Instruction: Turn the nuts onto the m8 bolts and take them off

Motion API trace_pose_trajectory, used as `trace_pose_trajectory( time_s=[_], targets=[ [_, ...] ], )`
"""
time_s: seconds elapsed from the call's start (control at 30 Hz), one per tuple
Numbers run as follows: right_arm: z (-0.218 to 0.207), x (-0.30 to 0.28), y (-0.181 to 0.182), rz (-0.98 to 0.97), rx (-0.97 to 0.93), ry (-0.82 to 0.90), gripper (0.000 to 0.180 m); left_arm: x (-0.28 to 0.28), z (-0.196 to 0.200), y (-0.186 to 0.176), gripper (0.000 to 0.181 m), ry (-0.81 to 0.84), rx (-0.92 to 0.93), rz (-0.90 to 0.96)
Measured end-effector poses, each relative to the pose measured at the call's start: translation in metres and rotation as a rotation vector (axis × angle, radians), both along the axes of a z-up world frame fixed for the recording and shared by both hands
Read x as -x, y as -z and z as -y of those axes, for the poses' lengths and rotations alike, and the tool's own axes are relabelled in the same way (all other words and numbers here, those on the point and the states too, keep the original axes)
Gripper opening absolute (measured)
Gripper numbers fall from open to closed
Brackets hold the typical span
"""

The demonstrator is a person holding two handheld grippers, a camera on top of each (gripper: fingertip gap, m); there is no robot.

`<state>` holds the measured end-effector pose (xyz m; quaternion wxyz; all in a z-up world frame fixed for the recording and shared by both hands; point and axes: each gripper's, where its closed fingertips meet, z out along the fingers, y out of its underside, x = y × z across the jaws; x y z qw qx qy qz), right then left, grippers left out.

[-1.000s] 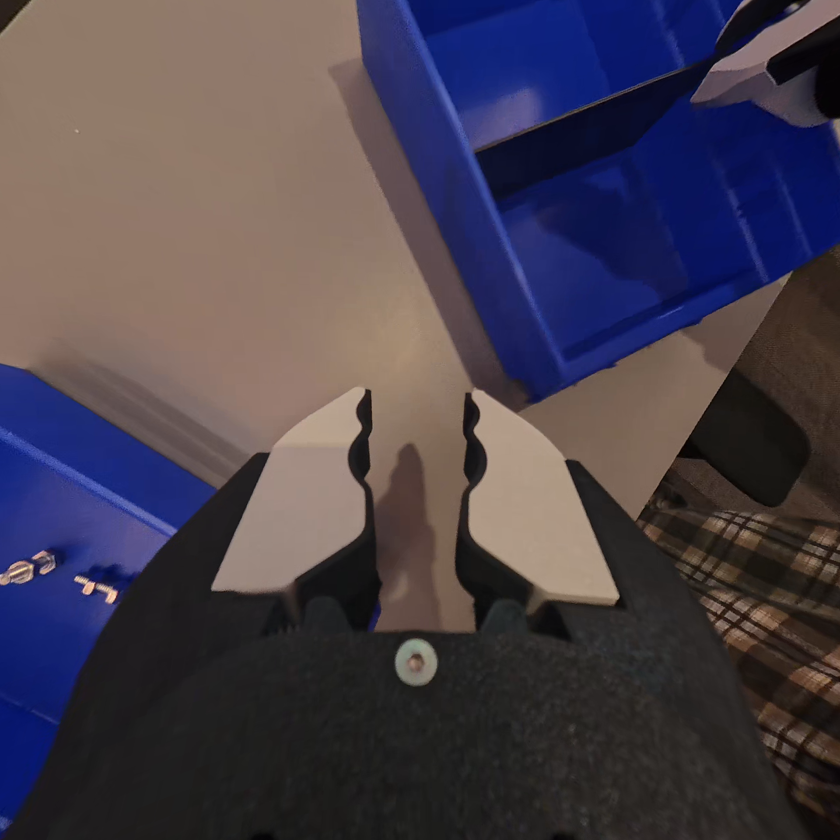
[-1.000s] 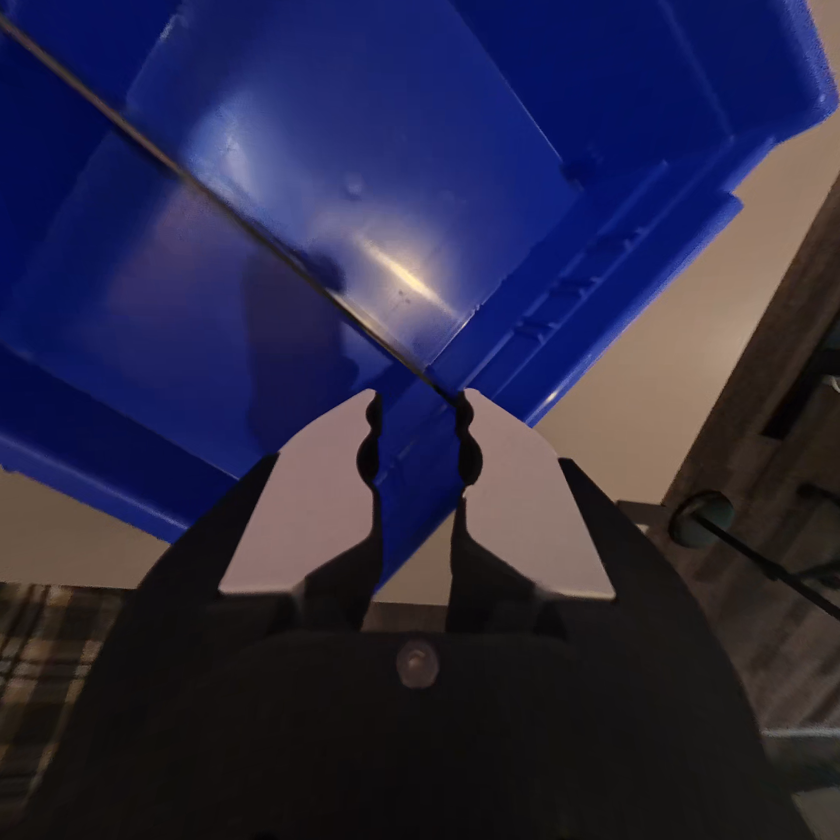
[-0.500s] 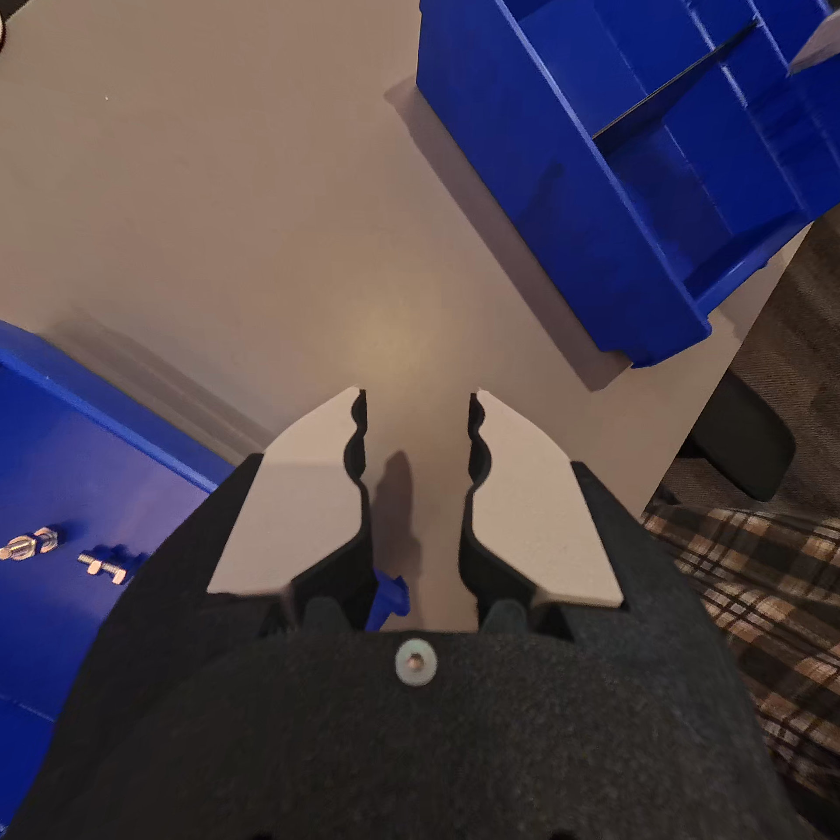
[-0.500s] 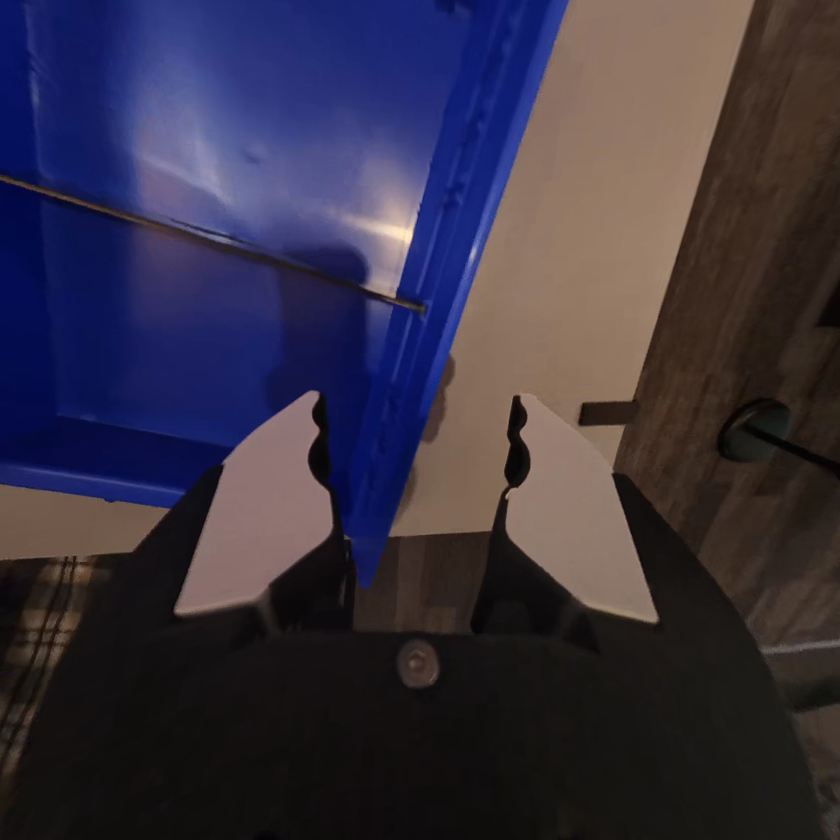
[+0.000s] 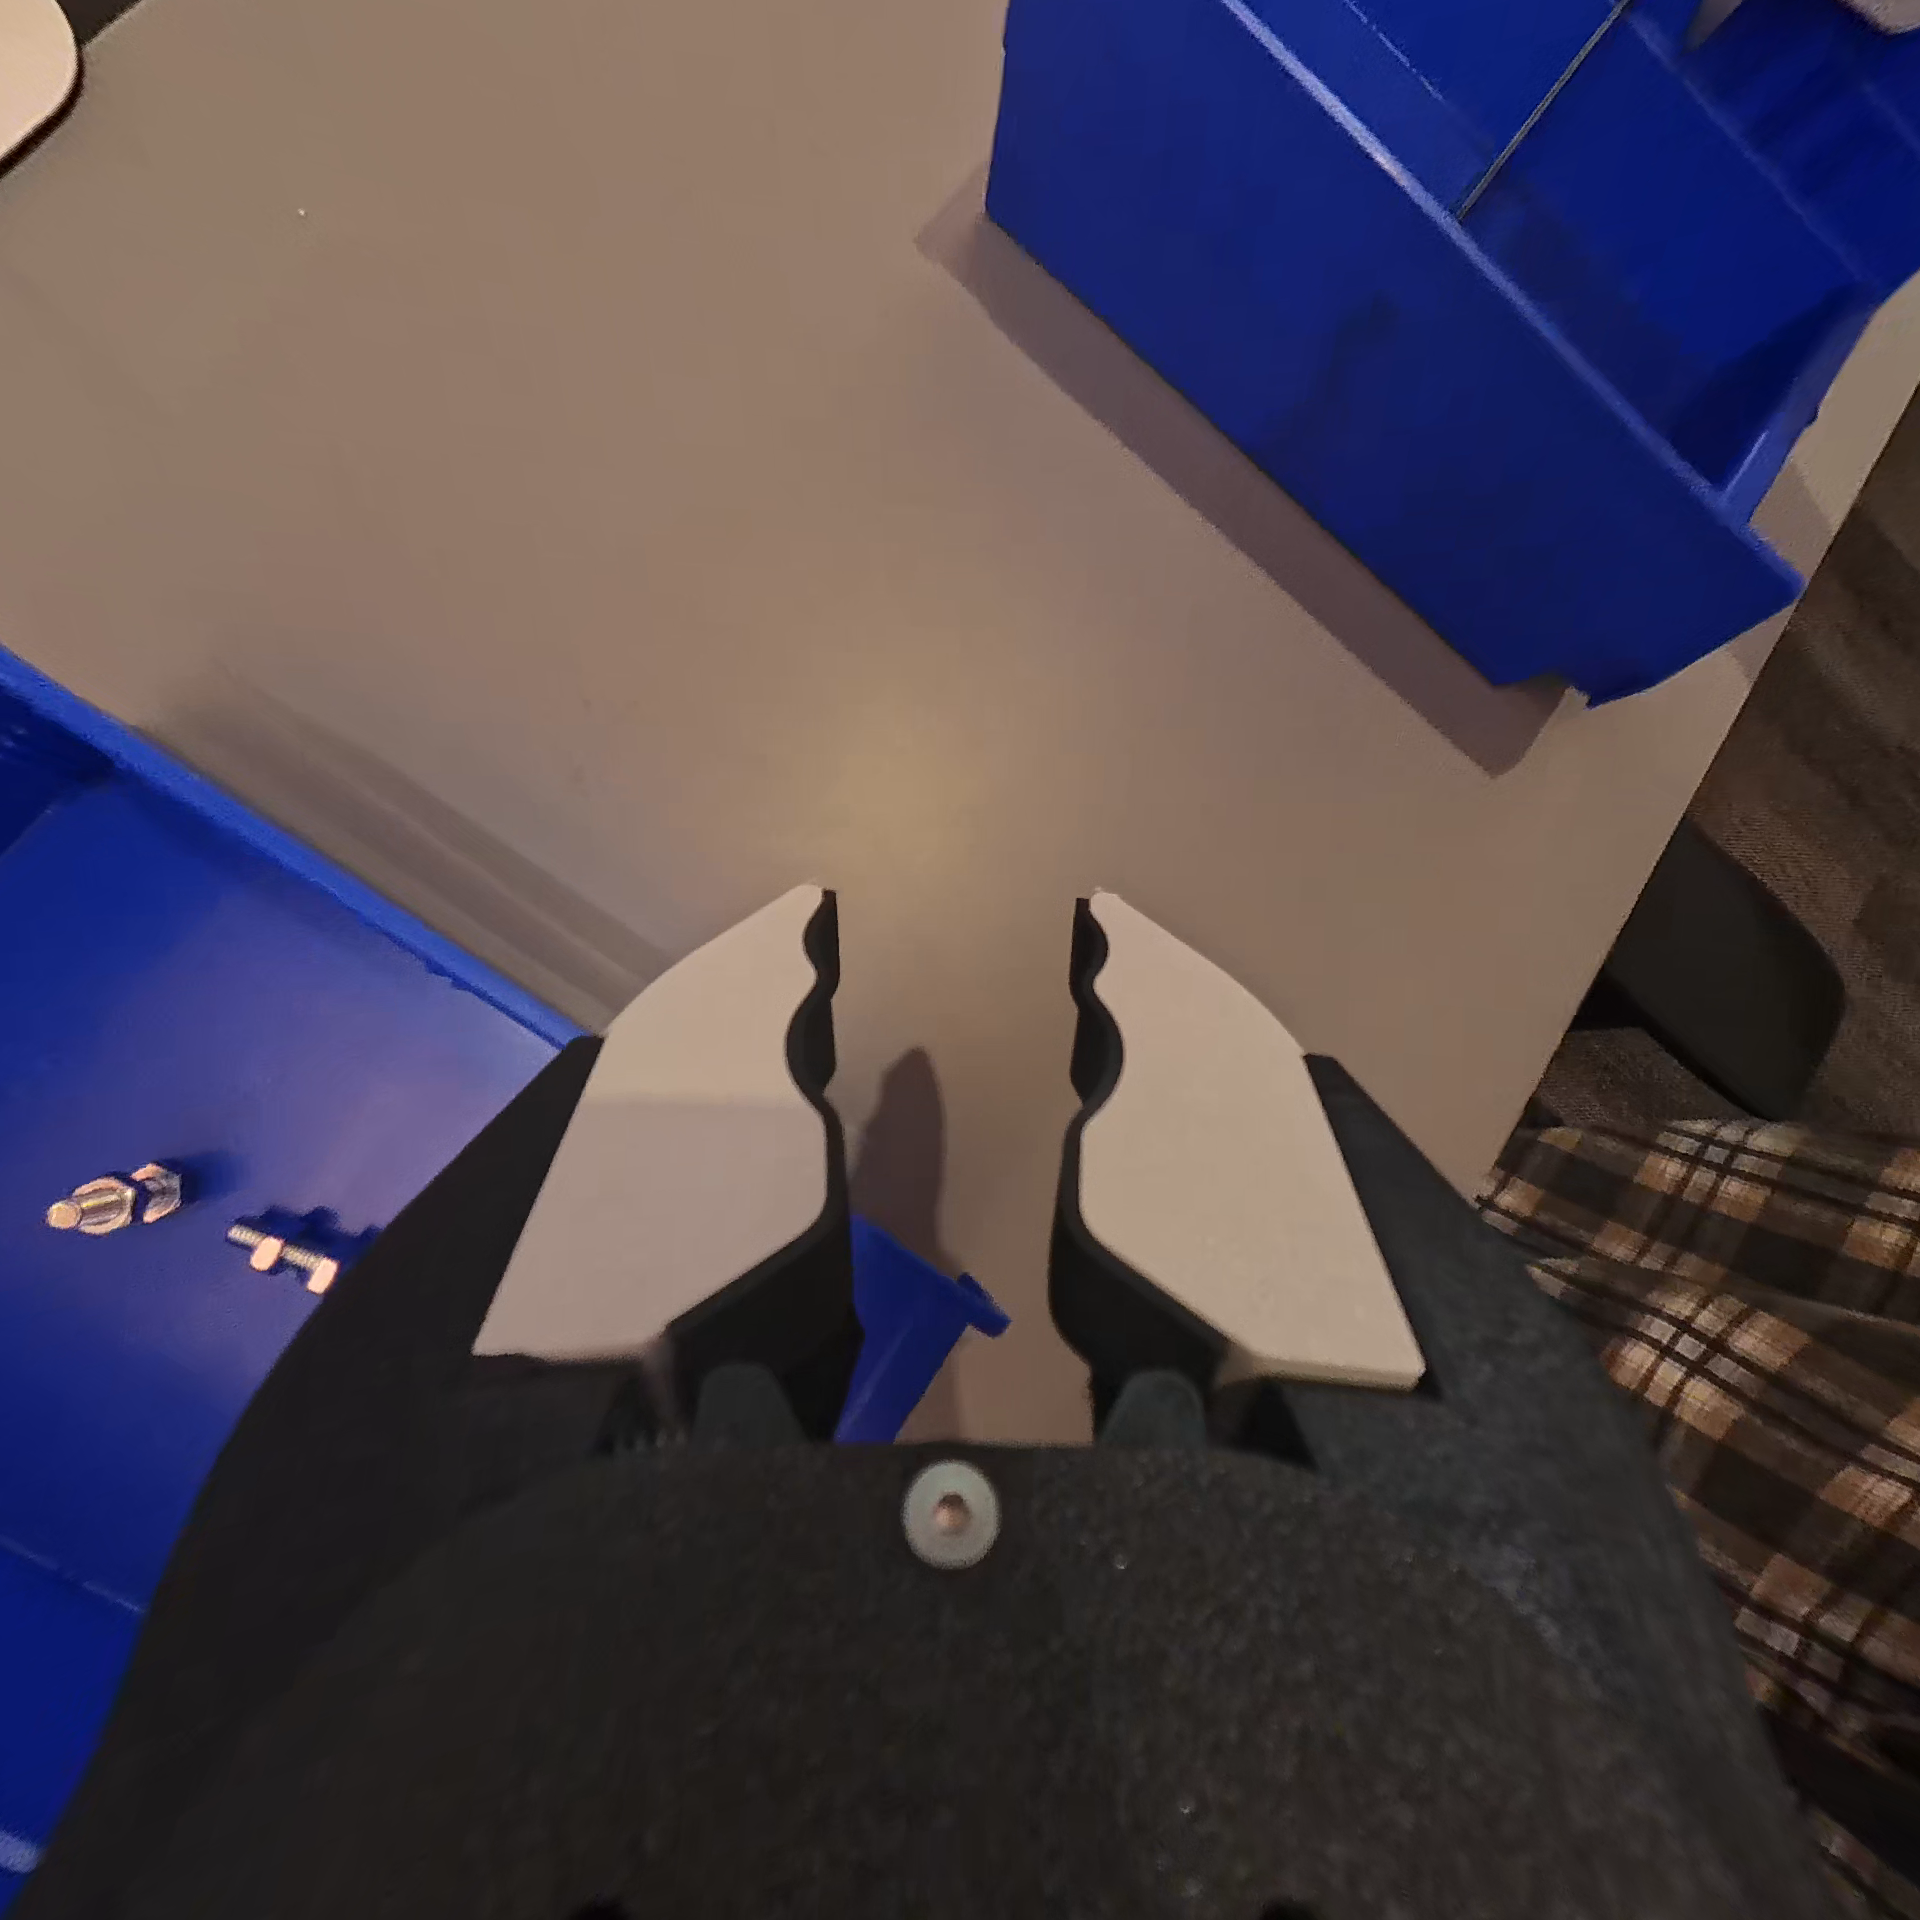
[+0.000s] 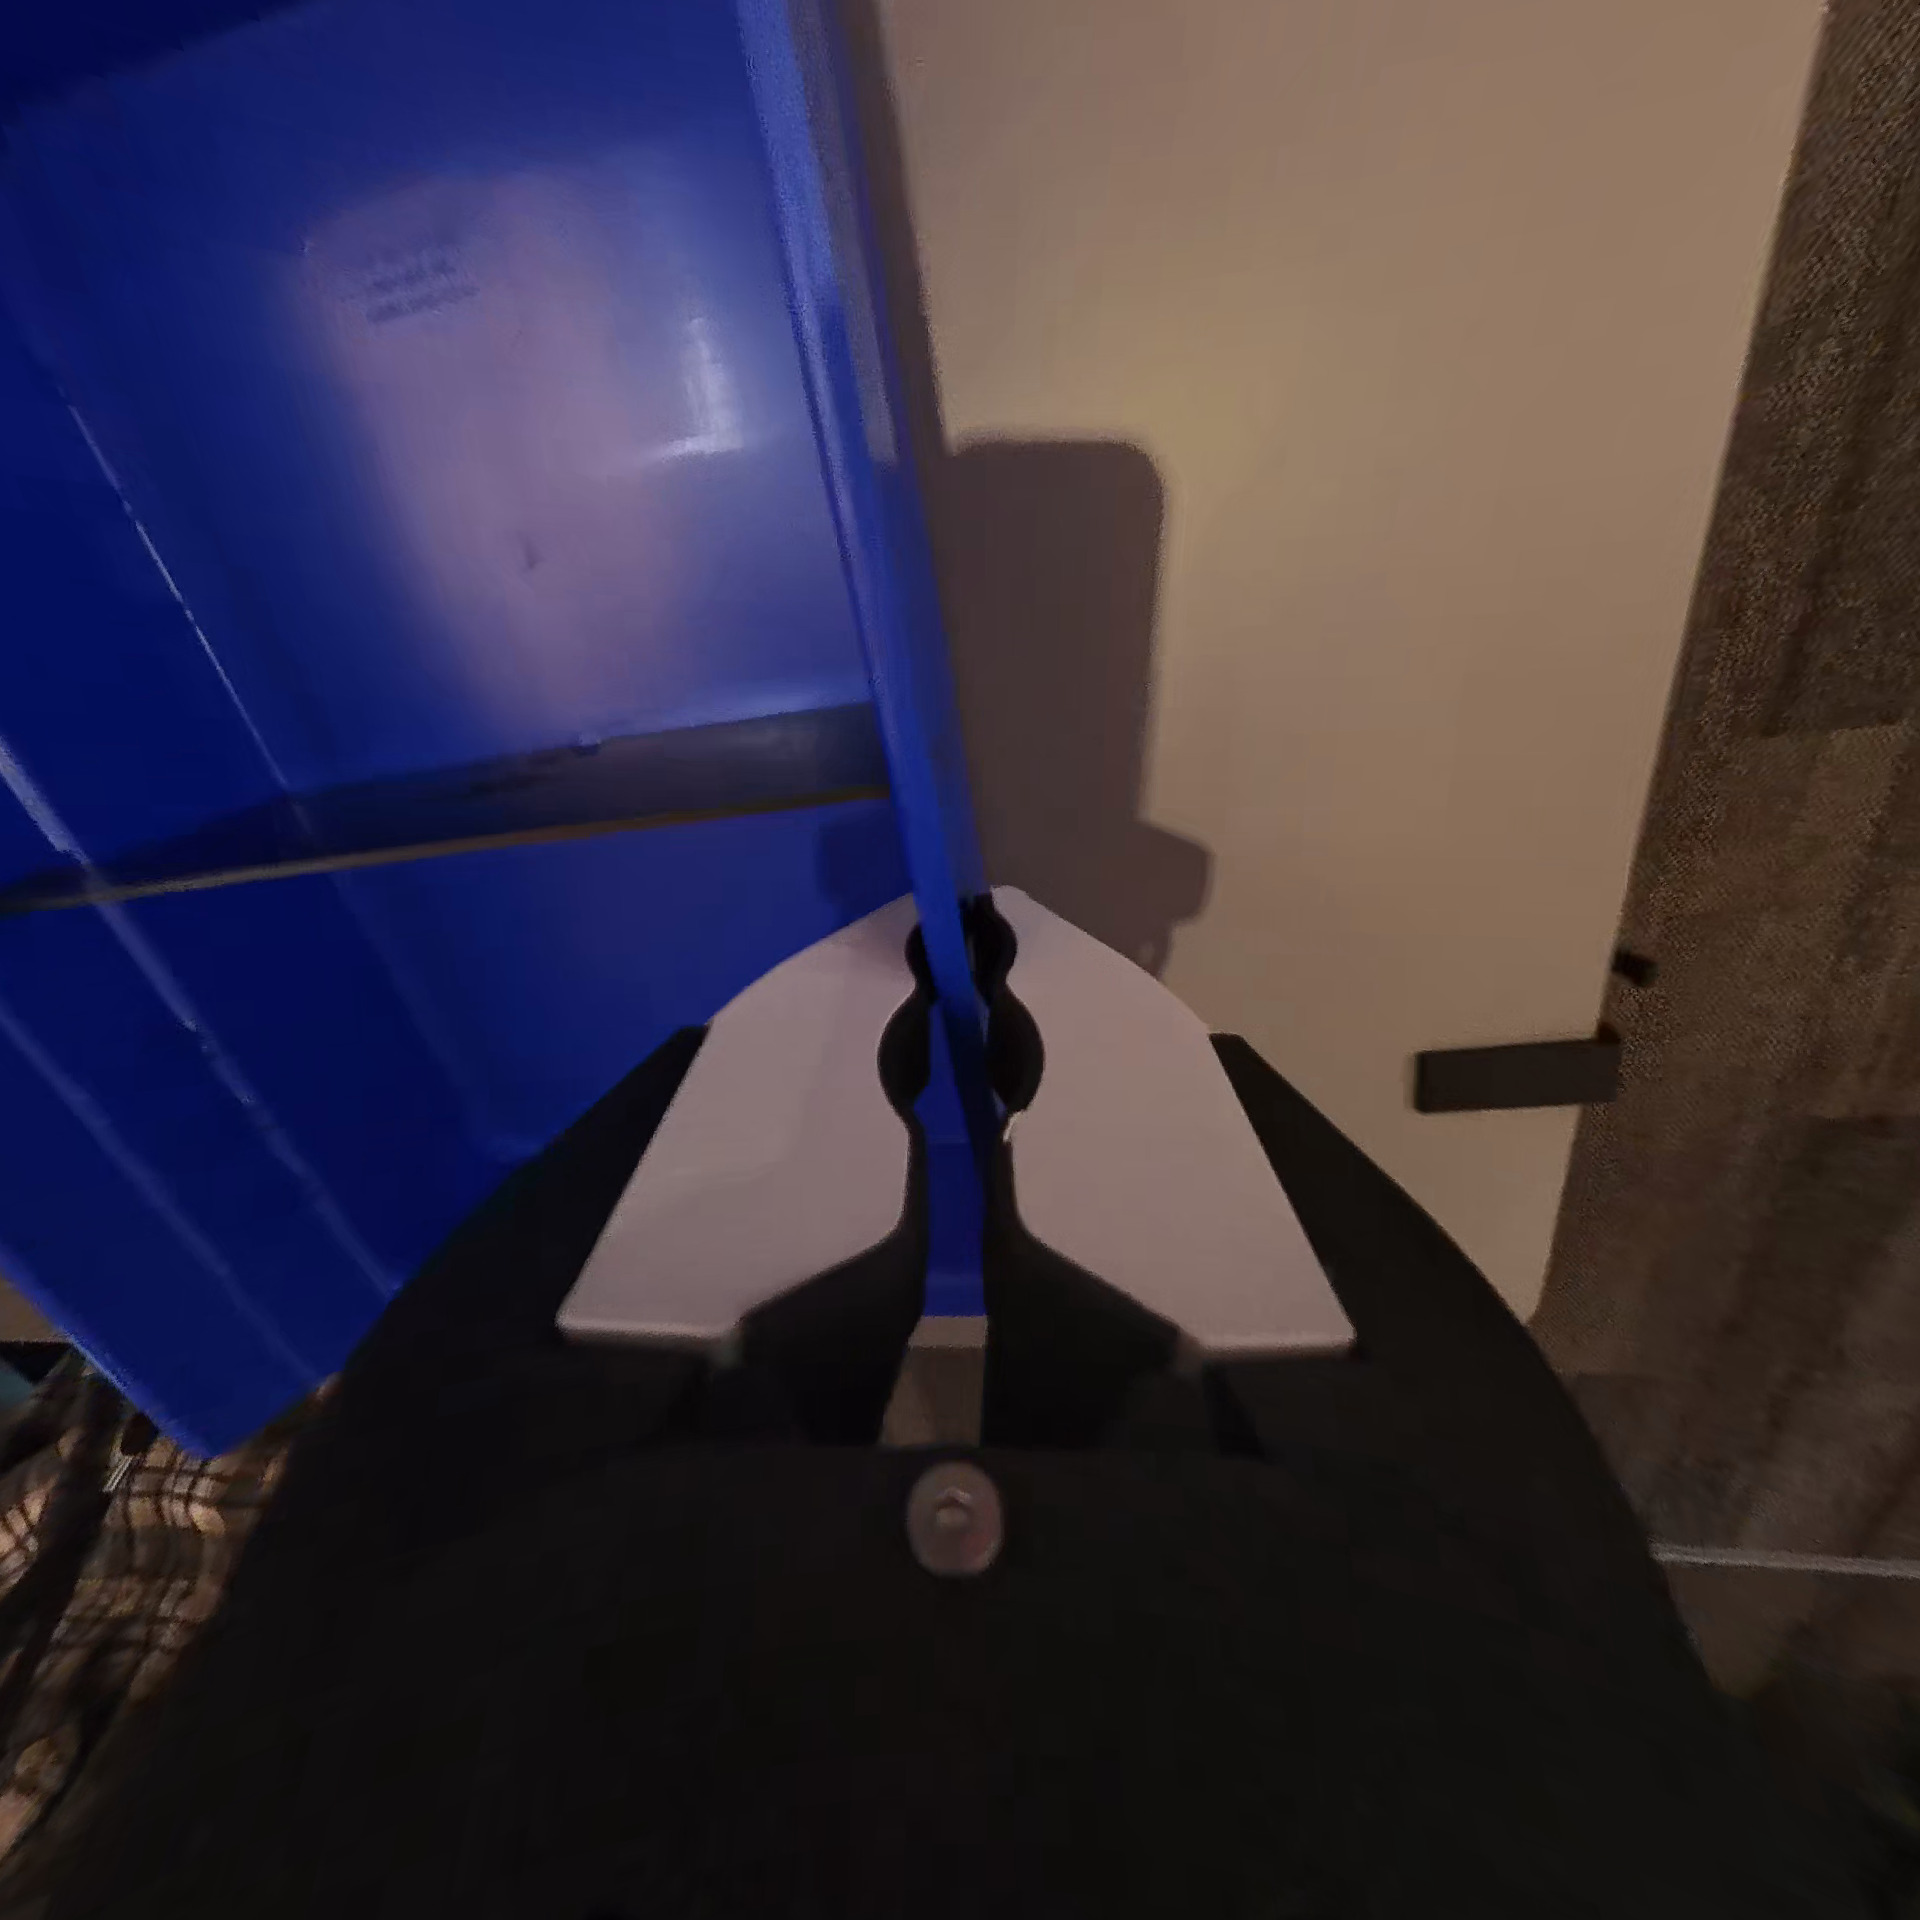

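Note:
In the left wrist view my left gripper [image 5: 951,914] is open and empty above the beige table [image 5: 623,468]. A blue bin [image 5: 208,1039] lies at the lower left, partly under the gripper; a bolt with a nut on it [image 5: 114,1205] and a second small bolt [image 5: 281,1259] lie inside. A second blue bin [image 5: 1403,343] with a dark divider stands at the upper right. In the right wrist view my right gripper [image 6: 961,914] is shut on the side wall [image 6: 914,790] of that divided blue bin [image 6: 436,623]. Its compartments look empty.
The table's edge runs down the right of the left wrist view; past it are a black chair part [image 5: 1714,1008] and plaid cloth [image 5: 1714,1351]. In the right wrist view a dark bracket [image 6: 1517,1075] juts from the table edge, with grey carpet [image 6: 1787,831] beyond. Left tips to right tips: about 45 cm.
My right gripper opened around the divided bin's side wall, then closed on it. The bin has shifted to the upper right in the left wrist view. My left gripper stayed open.

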<state>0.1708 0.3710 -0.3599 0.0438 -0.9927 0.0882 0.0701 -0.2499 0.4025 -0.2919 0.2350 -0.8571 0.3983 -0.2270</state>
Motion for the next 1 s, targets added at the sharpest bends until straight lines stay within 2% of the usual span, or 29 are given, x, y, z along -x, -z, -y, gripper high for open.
trace_pose_trajectory(
  time_s=[0.4,0.83,0.87,0.93,1.0],
  targets=[
    [-0.043,-0.069,0.001,0.016,-0.014,-0.059,0.005,-0.005,-0.027,0.011,0.043,-0.014,0.031,-0.020],
    [-0.056,-0.094,-0.001,0.058,-0.052,-0.125,0.008,-0.007,-0.039,0.007,0.044,-0.049,0.023,-0.019],
    [-0.060,-0.095,-0.007,0.082,-0.097,-0.130,0.016,-0.002,-0.040,0.004,0.046,-0.061,0.010,-0.018],
    [-0.071,-0.090,-0.031,0.104,-0.226,-0.125,0.046,0.013,-0.044,-0.005,0.050,-0.099,-0.019,-0.010],
    [-0.079,-0.076,-0.067,0.135,-0.376,-0.137,0.059,0.037,-0.049,-0.016,0.056,-0.147,-0.039,-0.008]
  ],
)
